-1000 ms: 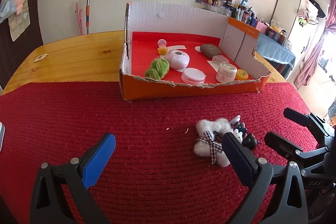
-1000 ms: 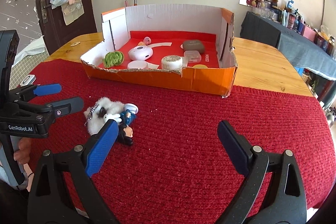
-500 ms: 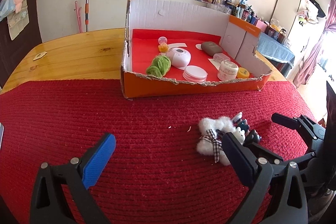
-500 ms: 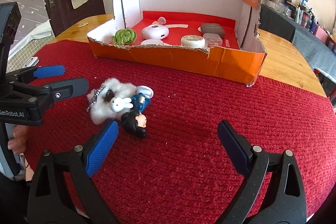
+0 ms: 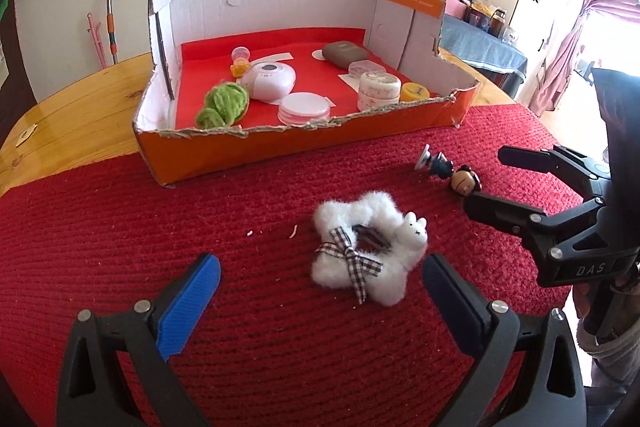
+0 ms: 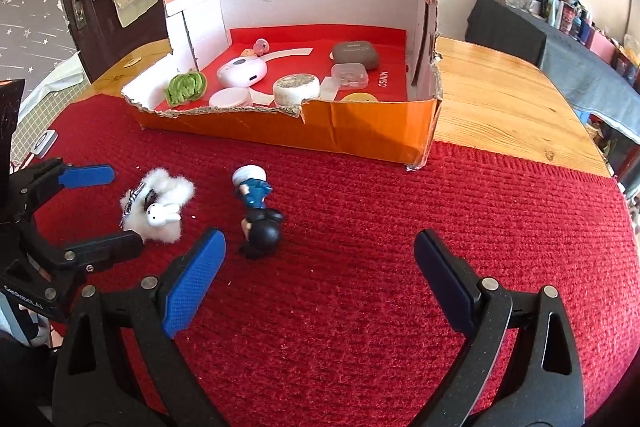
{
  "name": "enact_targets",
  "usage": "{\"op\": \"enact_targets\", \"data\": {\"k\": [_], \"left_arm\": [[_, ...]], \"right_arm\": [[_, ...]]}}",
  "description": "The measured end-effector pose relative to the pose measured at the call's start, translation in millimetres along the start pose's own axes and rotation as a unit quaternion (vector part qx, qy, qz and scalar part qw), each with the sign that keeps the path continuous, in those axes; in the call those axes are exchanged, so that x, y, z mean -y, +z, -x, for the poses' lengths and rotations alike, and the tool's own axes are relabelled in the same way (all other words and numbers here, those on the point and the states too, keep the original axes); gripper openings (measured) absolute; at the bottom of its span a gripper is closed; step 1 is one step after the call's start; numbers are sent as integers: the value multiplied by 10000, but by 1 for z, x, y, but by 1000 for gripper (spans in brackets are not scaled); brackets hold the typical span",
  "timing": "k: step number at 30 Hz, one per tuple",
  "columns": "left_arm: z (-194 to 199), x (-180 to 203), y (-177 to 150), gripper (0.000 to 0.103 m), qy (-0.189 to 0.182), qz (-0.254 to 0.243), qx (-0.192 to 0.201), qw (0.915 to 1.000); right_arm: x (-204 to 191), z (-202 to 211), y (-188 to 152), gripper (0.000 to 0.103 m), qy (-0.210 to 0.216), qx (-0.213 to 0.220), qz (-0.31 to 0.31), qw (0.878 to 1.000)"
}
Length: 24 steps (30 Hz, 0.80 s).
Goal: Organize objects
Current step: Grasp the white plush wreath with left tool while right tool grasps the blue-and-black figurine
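Your left gripper (image 5: 320, 291) hangs low over the red woven mat (image 5: 160, 227) on the wooden counter (image 5: 80, 99), released and spread wide, empty. Its blue pads bracket the space just short of the fluffy white star-shaped hair clip with a checked ribbon bow and a small white rabbit charm (image 5: 366, 253), which lies flat on the mat and touches neither pad. That wide spread suits it, I'd judge: the fluff is broad and soft, so you need room on both sides before you close.

Just right of the clip, apart from it, the small figurine in a blue outfit with a black-haired head and white cap (image 6: 256, 211) lies on its side on the mat, head toward your right gripper (image 6: 320, 275). That one is likewise released and holds nothing; its left pad sits near the head, so it seems lined up for the figurine.

Behind both, the open orange cardboard box with a torn front edge and red lining (image 5: 280, 143) already carries jars, cases and a green ball of yarn (image 5: 222, 105). The low front wall faces you, which makes it the likely place for these two loose things.
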<state>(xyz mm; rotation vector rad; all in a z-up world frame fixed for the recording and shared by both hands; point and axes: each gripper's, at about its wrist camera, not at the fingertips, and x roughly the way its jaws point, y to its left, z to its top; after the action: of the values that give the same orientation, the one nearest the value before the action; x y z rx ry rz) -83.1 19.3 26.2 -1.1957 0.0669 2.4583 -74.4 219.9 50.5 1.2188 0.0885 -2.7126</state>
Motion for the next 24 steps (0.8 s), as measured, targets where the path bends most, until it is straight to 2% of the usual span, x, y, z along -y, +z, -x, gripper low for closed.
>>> {"op": "enact_targets", "data": {"k": [8, 14, 19, 23, 24], "left_arm": [[-6, 6, 6, 92, -299, -421, -69, 9986], [-7, 17, 7, 78, -502, -678, -23, 9964], [-7, 25, 6, 59, -483, -938, 37, 9944], [-6, 26, 5, 54, -578, -948, 54, 9938], [-5, 26, 5, 54, -583, -958, 64, 9937]], "right_arm": [[-8, -10, 9, 95, 124, -97, 360, 9992], [-12, -21, 14, 86, 282, -284, 498, 9980], [-22, -24, 16, 70, 233, -332, 759, 9963], [-26, -26, 17, 57, 315, -313, 871, 9952], [-27, -26, 17, 49, 395, -301, 889, 9948]]}}
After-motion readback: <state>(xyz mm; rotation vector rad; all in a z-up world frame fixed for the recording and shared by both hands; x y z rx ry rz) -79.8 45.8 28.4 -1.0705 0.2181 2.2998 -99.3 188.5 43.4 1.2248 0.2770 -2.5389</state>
